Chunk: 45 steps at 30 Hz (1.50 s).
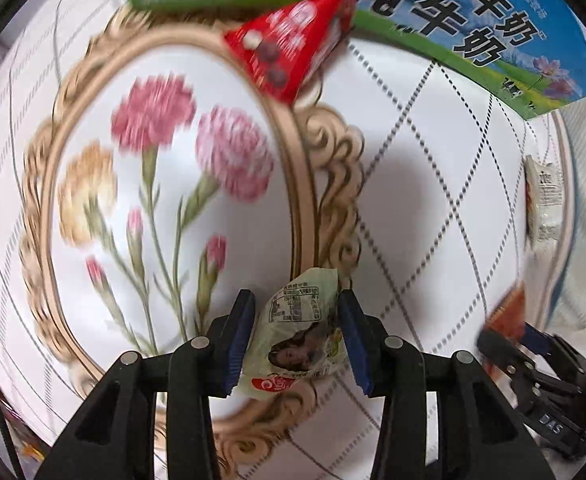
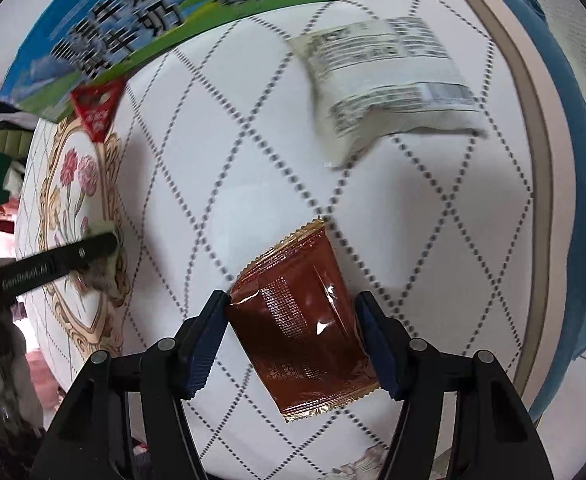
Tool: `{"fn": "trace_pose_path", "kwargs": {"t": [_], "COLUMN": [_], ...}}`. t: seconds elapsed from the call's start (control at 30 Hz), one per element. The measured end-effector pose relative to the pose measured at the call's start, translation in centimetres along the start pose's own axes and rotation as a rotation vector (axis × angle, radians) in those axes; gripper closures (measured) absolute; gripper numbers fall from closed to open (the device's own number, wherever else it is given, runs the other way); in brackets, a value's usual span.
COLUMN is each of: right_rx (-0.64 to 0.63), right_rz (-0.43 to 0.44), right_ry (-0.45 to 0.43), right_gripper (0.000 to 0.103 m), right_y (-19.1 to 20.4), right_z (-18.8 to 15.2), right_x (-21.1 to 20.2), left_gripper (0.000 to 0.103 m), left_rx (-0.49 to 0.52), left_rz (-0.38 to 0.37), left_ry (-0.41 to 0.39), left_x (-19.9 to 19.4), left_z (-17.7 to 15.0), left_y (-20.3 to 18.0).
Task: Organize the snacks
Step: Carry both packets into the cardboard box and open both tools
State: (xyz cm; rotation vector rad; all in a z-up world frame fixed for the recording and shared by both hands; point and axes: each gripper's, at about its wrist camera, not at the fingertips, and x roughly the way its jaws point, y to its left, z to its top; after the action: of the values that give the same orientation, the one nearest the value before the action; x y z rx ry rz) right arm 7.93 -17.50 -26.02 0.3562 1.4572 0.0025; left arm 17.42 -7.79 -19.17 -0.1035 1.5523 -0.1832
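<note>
My left gripper (image 1: 298,334) is pinching a pale green snack packet (image 1: 301,332), both blue pads pressed against its sides, over the gold oval frame printed on the counter (image 1: 433,200). My right gripper (image 2: 293,344) grips a brown sachet (image 2: 305,328) across its width, pads touching both edges. From the right wrist, a white printed packet (image 2: 385,84) lies on the diamond-patterned cloth at one o'clock, well apart from the sachet. A red triangular snack packet (image 1: 293,46) sits at twelve o'clock in the left view, touching the blue-and-green milk carton box (image 1: 473,28) that lies beyond it.
</note>
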Motion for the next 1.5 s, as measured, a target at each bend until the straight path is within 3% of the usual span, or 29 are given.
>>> {"fn": "trace_pose_path", "kwargs": {"t": [0.07,0.1,0.2,0.3,0.47,0.57,0.6,0.8,0.97,1.2,1.43,1.5], "right_rx": [-0.003,0.002,0.020,0.005,-0.087,-0.144,-0.145,-0.108,-0.100,-0.093,-0.110,-0.102], "right_rz": [0.002,0.013,0.032,0.029,-0.029,-0.104,-0.108,-0.075,0.003,0.126,0.131,0.122], "right_ry": [0.008,0.017,0.024,0.026,0.041,0.011,0.000,-0.059,-0.099,-0.211,-0.394,-0.419], "right_gripper": [0.027,0.024,0.023,0.023,0.024,0.038,0.039,0.043,0.043,0.043,0.043,0.043], "right_y": [0.8,1.0,0.4,-0.8,-1.3,-0.8,-0.7,-0.6,0.6,3.0,5.3,5.7], "right_z": [0.1,0.3,1.1,0.8,0.0,-0.8,-0.9,-1.1,0.2,4.8,13.7,16.7], "right_x": [0.3,0.4,0.3,-0.7,-0.6,-0.4,-0.4,-2.1,-4.7,-10.9,-17.6,-17.8], "left_gripper": [0.059,0.052,0.049,0.045,0.045,0.046,0.052,0.056,0.056,0.056,0.056,0.056], "left_rx": [-0.032,-0.051,-0.061,-0.033,0.035,0.055,0.065,0.099,0.096,0.112,0.129,0.127], "left_rz": [-0.060,-0.094,-0.118,-0.091,0.027,0.079,0.095,0.098,0.019,-0.096,-0.049,-0.023], "left_ry": [0.022,0.038,0.053,0.057,0.030,-0.001,-0.011,-0.043,-0.078,-0.215,-0.358,-0.373], "left_x": [-0.1,0.0,0.2,1.0,2.2,2.2,2.2,0.2,-3.3,-11.2,-17.1,-17.1], "left_z": [-0.5,-0.6,-1.2,-1.0,-1.9,-2.5,-2.7,-4.8,-2.7,1.6,10.3,11.8], "left_y": [1.2,1.8,2.9,2.3,-1.2,-2.8,-3.3,-5.0,-7.0,-8.3,-6.6,-5.9]}}
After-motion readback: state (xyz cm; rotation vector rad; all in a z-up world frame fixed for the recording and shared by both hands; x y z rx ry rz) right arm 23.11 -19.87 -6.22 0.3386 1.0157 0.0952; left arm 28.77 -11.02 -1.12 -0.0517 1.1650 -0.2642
